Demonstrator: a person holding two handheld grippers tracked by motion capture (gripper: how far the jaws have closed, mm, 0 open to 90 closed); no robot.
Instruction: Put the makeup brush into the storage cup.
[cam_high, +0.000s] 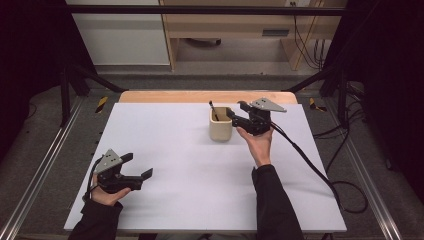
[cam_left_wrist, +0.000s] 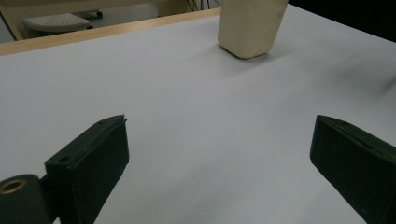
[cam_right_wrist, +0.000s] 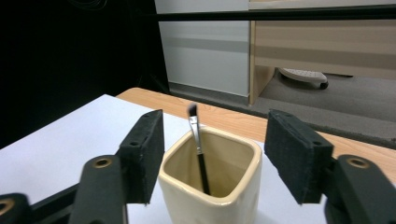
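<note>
While hovering at the far right of the white desk (cam_high: 200, 175), right gripper (cam_high: 239, 111) holding its fingers (cam_right_wrist: 144, 154) spread to either side of the cream ceramic cup (cam_right_wrist: 212, 186), pads standing clear of the walls and pinching nothing. Standing inside the cup and leaning on its far rim, a slim makeup brush (cam_right_wrist: 198, 144), dark bristle tip upward, metal ferrule catching light, black handle going down into the cup. Resting low at the near left of the desk, left gripper (cam_high: 140, 167) keeping its fingers (cam_left_wrist: 88, 163) wide apart over bare surface, holding nothing, well apart from the cup (cam_left_wrist: 250, 25).

Judging the brush as very light, stiff and thin, likely slipping or pivoting between flat pads; taking it by the ferrule or upper handle just below the bristles, not by the soft tip. Judging the cup as fairly heavy, rigid, glazed and so slippery, breakable if tipped; gripping across two opposite walls near the rim
</note>
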